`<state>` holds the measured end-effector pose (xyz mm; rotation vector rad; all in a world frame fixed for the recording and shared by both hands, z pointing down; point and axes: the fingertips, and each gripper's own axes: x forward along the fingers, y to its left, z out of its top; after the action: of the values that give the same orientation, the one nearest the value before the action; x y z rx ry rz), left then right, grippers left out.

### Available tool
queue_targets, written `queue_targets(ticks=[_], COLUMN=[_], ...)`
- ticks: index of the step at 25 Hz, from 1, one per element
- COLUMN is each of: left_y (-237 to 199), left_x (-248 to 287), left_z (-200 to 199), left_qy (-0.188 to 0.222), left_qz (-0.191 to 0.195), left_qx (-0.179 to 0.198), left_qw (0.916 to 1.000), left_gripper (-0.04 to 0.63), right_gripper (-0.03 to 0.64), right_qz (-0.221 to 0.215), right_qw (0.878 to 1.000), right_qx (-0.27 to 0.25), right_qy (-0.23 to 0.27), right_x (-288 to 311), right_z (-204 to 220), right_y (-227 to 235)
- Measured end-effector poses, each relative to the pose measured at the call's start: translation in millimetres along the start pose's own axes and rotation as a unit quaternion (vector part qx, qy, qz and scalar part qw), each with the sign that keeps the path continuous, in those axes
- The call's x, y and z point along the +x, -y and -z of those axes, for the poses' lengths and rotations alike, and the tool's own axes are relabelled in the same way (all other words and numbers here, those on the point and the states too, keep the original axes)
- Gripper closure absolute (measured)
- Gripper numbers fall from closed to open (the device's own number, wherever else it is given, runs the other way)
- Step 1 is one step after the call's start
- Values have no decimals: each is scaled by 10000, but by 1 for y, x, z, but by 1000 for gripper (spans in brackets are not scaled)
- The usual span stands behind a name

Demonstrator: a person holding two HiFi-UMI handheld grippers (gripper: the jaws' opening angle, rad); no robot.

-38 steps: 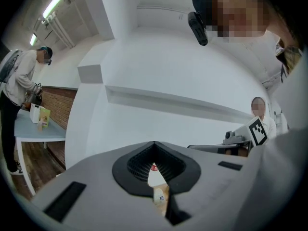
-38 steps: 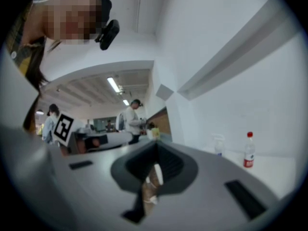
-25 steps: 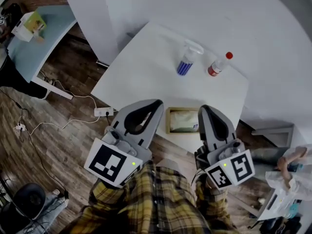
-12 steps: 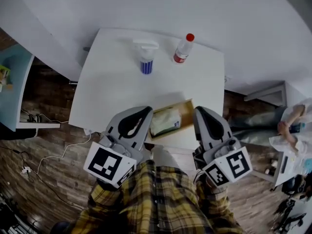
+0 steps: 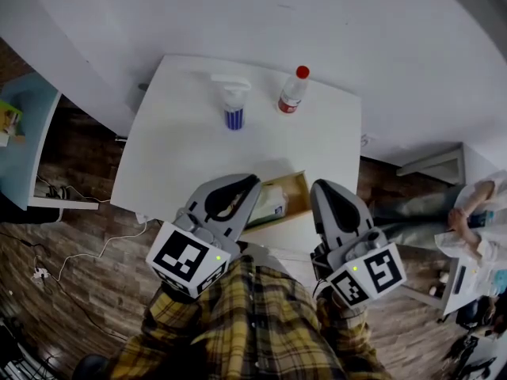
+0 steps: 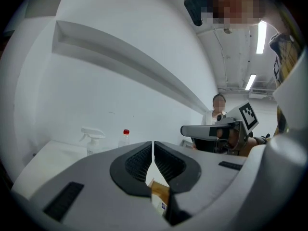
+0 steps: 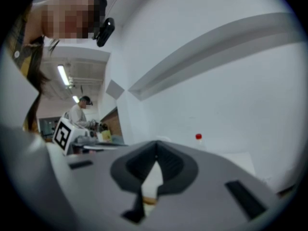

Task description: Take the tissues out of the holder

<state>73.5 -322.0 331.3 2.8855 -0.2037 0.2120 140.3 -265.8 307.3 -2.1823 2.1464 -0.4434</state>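
A wooden holder [image 5: 300, 188] with a white tissue pack [image 5: 272, 204] in it sits at the near edge of the white table [image 5: 182, 149]. My left gripper [image 5: 252, 183] is shut and empty, and its tip covers the holder's left end. My right gripper [image 5: 320, 190] is also shut and empty, just right of the holder. In the left gripper view the pads [image 6: 143, 159] meet, and a corner of the holder [image 6: 160, 192] shows below them. The right gripper view shows closed jaws with a sliver of the holder [image 7: 149, 200] beneath.
A spray bottle [image 5: 232, 105] and a red-capped bottle [image 5: 291, 92] stand at the table's far side, near the white wall. A person [image 5: 467, 220] is at the right. A light blue table [image 5: 24, 141] and floor cables [image 5: 79, 252] lie to the left.
The view has swung so the table sits squarely ahead. Both grippers have moved in towards the holder, and the left one now covers its left end. Jaws stay shut.
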Motion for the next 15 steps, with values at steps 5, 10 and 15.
queue_targets(ticks=[5,10,15], left_y=[4,6,12], left_x=[7,15,25], left_z=[2,19,60], left_qy=[-270,-839,-1788], left_qz=[168,389,771], left_qx=[160,351,753], left_qw=[9994,9951,9780], left_gripper=[515,431,409], right_gripper=[606,606,606], right_qz=[25,59,148], right_qw=[10000,9999,9997], right_qx=[30,51,139], right_qy=[47,97,110], right_x=[-5,-7,-9], right_z=[-2,-4,-1], right_y=[2,4,12])
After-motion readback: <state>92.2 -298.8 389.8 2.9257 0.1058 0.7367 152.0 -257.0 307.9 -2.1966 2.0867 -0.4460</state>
